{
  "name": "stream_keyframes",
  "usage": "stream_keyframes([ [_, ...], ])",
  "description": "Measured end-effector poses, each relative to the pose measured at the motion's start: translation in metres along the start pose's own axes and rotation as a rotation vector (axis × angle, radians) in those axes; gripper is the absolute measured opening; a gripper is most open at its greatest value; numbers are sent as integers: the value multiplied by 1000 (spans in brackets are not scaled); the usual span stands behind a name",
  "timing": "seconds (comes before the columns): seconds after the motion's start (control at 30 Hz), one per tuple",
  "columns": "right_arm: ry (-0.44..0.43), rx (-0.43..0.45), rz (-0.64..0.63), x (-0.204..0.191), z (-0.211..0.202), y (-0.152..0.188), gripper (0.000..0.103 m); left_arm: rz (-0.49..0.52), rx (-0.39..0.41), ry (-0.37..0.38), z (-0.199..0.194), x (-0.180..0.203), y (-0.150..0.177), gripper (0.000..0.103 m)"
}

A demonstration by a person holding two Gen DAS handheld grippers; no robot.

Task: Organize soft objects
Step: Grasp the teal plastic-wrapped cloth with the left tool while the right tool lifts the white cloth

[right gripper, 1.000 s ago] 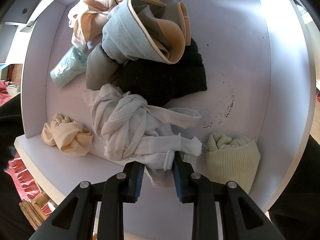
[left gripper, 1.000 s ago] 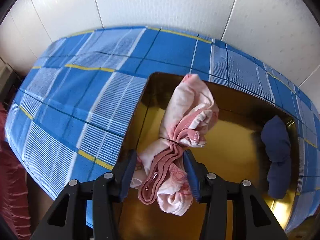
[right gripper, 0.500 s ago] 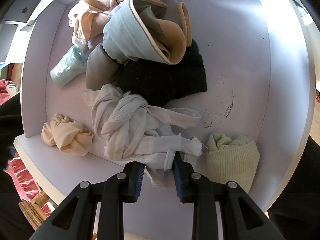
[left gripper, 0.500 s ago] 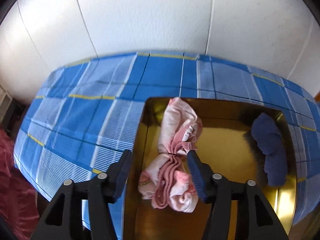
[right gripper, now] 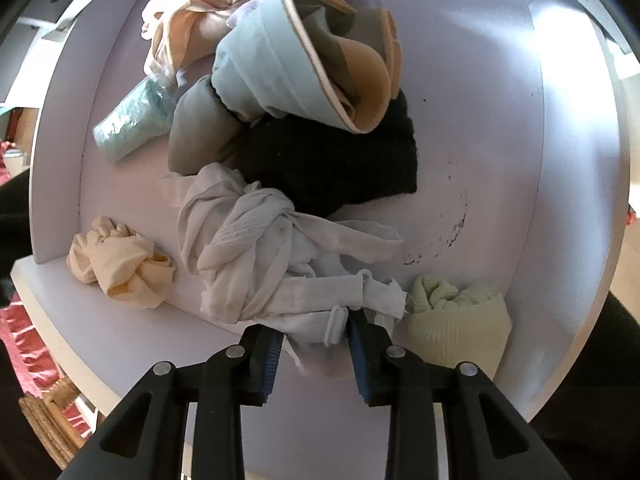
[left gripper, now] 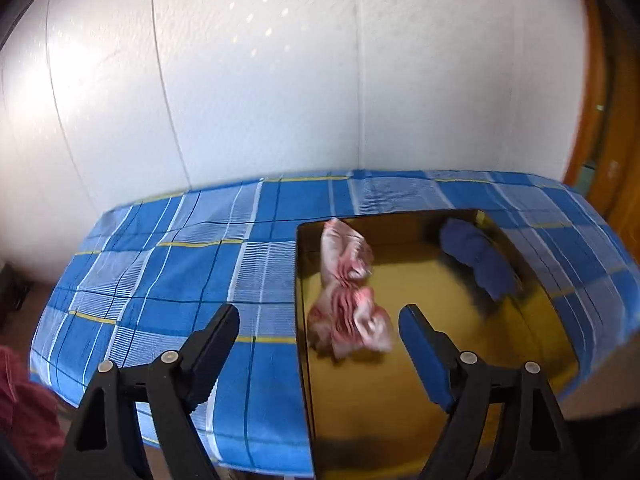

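Observation:
In the left wrist view a knotted pink garment lies in a gold-lined box beside a dark blue bundle. My left gripper is open and empty, raised above and back from the pink garment. In the right wrist view my right gripper is shut on the near end of a knotted pale grey-white garment lying on a white shelf. Behind it are a black knit item, a light blue and tan garment, a mint roll and a peach garment.
The box sits on a blue plaid cloth against a white wall. On the shelf a cream bundle lies left and a pale yellow knit bundle right of the gripper. White side walls enclose the shelf.
My left gripper has opened wider and pulled up and back from the pink garment, which stays in the box. The right gripper has not moved.

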State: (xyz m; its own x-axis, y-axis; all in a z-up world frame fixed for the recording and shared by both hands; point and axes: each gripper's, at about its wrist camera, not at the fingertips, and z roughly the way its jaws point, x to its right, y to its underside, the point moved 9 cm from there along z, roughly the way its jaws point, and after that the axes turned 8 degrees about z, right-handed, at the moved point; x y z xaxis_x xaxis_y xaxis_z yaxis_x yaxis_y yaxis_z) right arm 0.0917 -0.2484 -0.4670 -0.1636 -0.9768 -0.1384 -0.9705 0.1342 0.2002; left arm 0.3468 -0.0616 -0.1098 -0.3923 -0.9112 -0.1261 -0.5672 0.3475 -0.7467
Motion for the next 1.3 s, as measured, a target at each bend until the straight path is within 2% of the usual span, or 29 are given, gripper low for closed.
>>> stream_keyframes([
  [0.17,33,11,-35,-10,2,0,35,61,22,68,-26,23,42,88],
  [0.37,66,30,-80,-22,5,2,37,80,-62,108,-22,42,103,92],
  [0.43,73,35,-93,-26,5,4,40,83,-127,135,-11,52,127,98],
  [0.53,76,51,-108,-33,1,4,43,90,-267,178,13,70,169,98],
  [0.63,61,65,-127,-39,-3,6,45,143,-380,166,36,86,205,98],
  [0.93,56,116,-280,-80,-7,17,50,303,-567,87,85,110,278,98],
  [1.07,65,119,-331,-97,-2,20,50,299,-653,80,105,110,305,98],
  [1.17,111,119,-372,-106,6,25,50,289,-675,97,112,113,313,98],
  [1.23,102,122,-371,-111,9,26,47,296,-690,107,118,118,319,98],
  [1.3,69,123,-341,-114,8,26,30,312,-707,108,122,122,326,98],
])
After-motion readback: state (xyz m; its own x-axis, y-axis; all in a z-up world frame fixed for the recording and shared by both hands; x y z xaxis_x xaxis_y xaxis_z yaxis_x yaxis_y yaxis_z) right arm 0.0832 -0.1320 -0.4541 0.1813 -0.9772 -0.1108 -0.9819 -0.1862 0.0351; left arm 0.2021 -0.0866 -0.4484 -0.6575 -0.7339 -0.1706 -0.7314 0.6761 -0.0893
